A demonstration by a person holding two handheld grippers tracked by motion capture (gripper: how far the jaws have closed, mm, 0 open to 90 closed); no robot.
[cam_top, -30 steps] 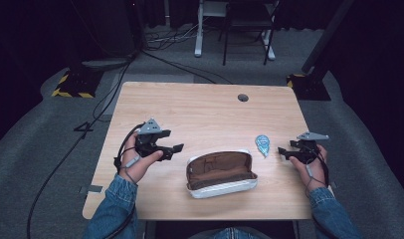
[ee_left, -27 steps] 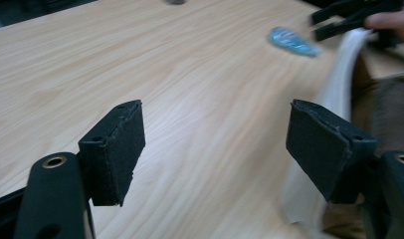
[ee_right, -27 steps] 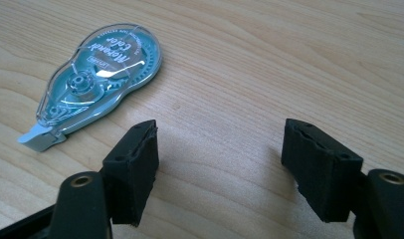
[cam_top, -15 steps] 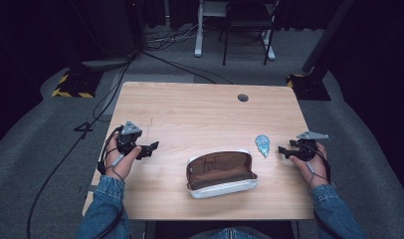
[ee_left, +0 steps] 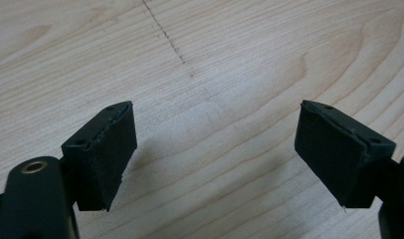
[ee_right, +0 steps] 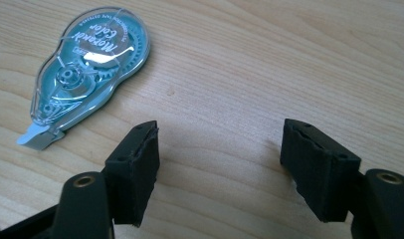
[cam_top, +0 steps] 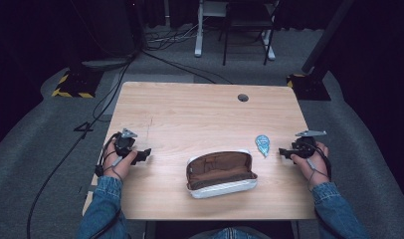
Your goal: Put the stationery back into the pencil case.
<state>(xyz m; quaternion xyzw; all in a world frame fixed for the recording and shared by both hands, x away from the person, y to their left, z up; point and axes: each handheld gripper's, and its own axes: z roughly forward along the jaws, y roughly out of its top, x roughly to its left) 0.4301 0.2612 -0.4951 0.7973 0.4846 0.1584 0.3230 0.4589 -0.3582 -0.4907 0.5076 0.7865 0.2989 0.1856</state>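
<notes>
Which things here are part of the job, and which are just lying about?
Part of the job:
translucent blue correction tape dispenser
open grey pencil case with brown lining
right claw

Just lying about:
dark round grommet hole
black floor cables

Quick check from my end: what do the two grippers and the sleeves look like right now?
Both are black. The left gripper and right gripper each carry a grey three-cornered plate on top, and a black cable trails from the left one. The pads are flat, black and rectangular. The sleeves are blue denim.
</notes>
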